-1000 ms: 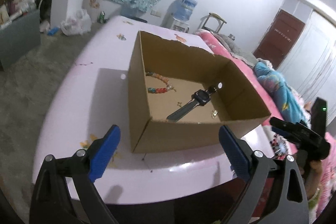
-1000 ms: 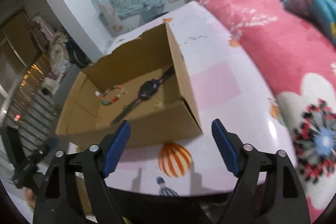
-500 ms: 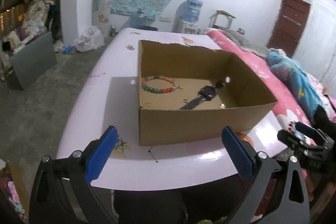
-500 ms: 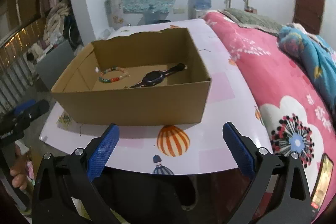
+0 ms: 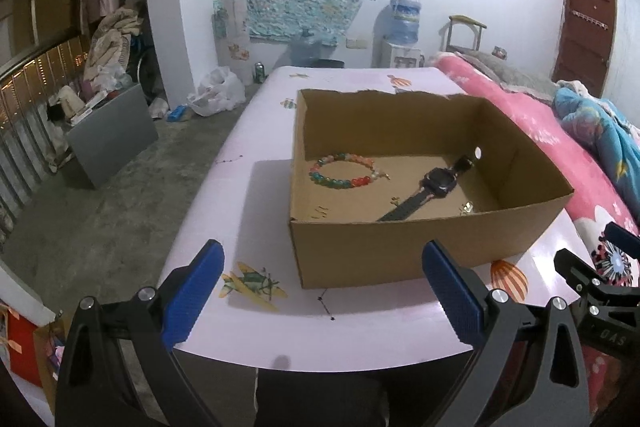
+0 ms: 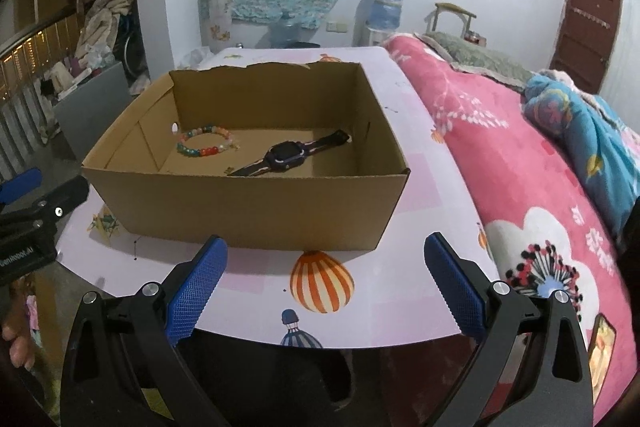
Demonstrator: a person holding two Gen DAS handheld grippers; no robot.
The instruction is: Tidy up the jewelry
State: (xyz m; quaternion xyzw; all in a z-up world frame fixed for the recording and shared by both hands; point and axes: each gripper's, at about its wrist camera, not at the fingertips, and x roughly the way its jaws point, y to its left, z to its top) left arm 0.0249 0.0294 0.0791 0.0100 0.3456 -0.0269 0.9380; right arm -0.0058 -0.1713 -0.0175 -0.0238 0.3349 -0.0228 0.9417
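Observation:
An open cardboard box [image 5: 424,251] [image 6: 248,203] stands on the pink table [image 5: 240,195] [image 6: 424,195]. Inside lie a coloured bead bracelet [image 5: 340,173] [image 6: 204,147], a black wrist watch [image 5: 432,189] [image 6: 288,155] and small gold pieces [image 5: 466,207]. My left gripper [image 5: 320,291] is open and empty, held near the table's front edge, short of the box. My right gripper [image 6: 324,287] is open and empty, also in front of the box. The right gripper also shows at the right edge of the left wrist view [image 5: 600,291].
A bed with a pink flowered blanket [image 6: 520,163] lies along the table's right side. A grey board [image 5: 112,131], bags and clutter stand on the floor at the left. A water dispenser [image 5: 402,31] and a chair stand by the far wall.
Both grippers have pulled back and levelled out from the box; it now looks farther away and straight ahead. Both stay open and empty. The box contents have not moved.

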